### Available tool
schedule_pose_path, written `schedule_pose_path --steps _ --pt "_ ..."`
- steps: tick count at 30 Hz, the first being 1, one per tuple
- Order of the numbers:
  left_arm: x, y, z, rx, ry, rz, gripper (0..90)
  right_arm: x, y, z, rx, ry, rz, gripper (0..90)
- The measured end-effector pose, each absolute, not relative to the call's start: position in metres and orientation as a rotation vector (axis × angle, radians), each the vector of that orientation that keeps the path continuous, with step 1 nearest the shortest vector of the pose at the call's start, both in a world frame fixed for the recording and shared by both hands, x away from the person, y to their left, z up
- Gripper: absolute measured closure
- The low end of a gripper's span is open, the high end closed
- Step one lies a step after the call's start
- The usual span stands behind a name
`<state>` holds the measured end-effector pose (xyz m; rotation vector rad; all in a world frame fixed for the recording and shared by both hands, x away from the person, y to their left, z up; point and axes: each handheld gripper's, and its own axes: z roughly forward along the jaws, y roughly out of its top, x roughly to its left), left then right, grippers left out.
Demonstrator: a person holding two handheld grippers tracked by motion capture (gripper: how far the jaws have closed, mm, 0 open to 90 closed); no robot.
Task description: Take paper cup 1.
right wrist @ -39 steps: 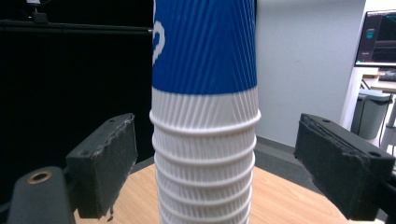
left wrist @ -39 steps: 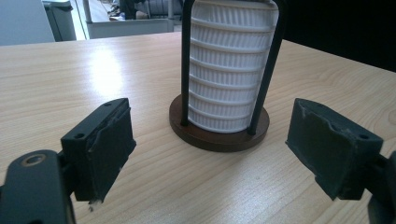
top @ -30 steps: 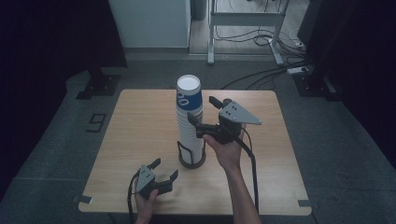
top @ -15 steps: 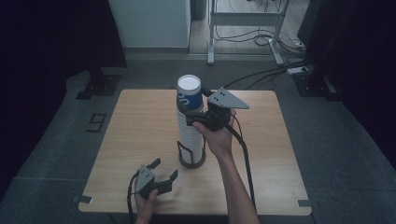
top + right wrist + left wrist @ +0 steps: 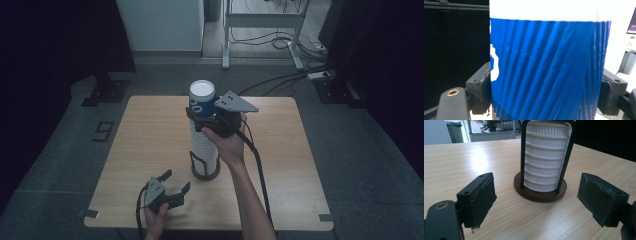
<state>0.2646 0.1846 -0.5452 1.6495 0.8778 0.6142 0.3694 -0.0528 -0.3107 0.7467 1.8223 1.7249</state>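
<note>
Wooden table [image 5: 150, 135] carries the cup stack [image 5: 202, 145]; right gripper [image 5: 200, 120], jaws just closing, pinches its blue cup [image 5: 201, 102]; left gripper [image 5: 172, 182] gapes empty nearby; squeezing may crush it.

The high view is looking forward and down on the whole table [image 5: 150, 130]. The left gripper view is sitting low, looking level between its jaws at the cup stack [image 5: 546, 157] just ahead. The right gripper view is pressing close, the top blue cup [image 5: 549, 70] between its jaws.
</note>
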Motion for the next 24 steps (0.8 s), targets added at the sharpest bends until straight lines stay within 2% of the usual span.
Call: schedule_pose_path --steps 24 --pt "0.265 0.185 -0.545 1.651 0.878 0.610 14.2 0.364 -0.057 -0.292 0.738 1.720 1.792 19.8"
